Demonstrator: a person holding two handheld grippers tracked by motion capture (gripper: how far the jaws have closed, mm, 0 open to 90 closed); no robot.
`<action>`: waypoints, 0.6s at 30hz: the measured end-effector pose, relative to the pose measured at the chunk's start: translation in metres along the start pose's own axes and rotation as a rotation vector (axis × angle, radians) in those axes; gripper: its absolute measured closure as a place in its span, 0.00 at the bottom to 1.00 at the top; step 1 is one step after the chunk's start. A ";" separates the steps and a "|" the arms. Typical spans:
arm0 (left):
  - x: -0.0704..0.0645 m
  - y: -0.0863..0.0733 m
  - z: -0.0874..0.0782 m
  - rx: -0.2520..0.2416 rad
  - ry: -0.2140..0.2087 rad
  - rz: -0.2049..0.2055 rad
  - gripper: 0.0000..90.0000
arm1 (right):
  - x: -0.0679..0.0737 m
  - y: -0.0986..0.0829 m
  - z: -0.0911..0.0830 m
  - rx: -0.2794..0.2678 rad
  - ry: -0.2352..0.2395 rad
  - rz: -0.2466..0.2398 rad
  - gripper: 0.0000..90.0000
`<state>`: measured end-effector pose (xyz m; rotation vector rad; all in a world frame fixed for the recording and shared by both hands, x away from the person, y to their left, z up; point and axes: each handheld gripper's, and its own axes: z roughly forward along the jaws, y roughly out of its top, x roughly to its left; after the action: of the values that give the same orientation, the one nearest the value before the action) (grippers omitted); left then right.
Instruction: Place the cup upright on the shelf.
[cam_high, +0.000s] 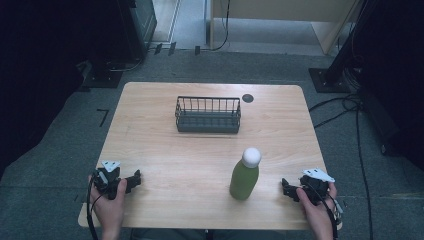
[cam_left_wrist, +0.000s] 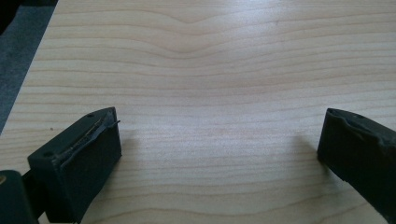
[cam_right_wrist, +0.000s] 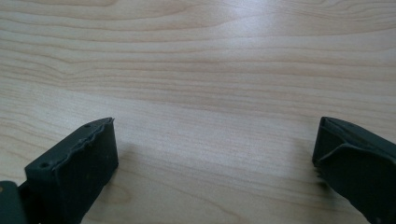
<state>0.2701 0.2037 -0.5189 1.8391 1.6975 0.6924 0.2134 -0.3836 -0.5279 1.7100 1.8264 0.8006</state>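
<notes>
The green bottle (cam_high: 245, 179) stands upright just beyond the right gripper (cam_high: 286, 187), whose jaws gape empty, as do those of the left gripper (cam_high: 136, 178).

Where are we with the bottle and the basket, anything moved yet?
Nothing looks done: the green bottle stands upright on the table, apart from the wire basket, which holds nothing. In hand: nothing; the left gripper and right gripper rest open at the near edge. Left, probably: grasp the bottle and carry it to the basket.
</notes>
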 end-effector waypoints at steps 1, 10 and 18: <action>0.000 0.000 0.000 0.000 -0.001 0.002 0.00 | 0.001 -0.001 -0.002 -0.003 0.000 0.003 0.04; 0.000 0.000 0.000 0.000 0.000 0.001 0.00 | 0.019 -0.005 -0.013 -0.012 0.030 -0.018 0.06; 0.000 0.000 0.000 0.000 0.000 0.002 0.00 | 0.029 -0.003 -0.031 -0.029 0.073 -0.052 0.06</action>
<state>0.2704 0.2037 -0.5189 1.8406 1.6957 0.6929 0.1865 -0.3569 -0.5075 1.6274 1.8902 0.8743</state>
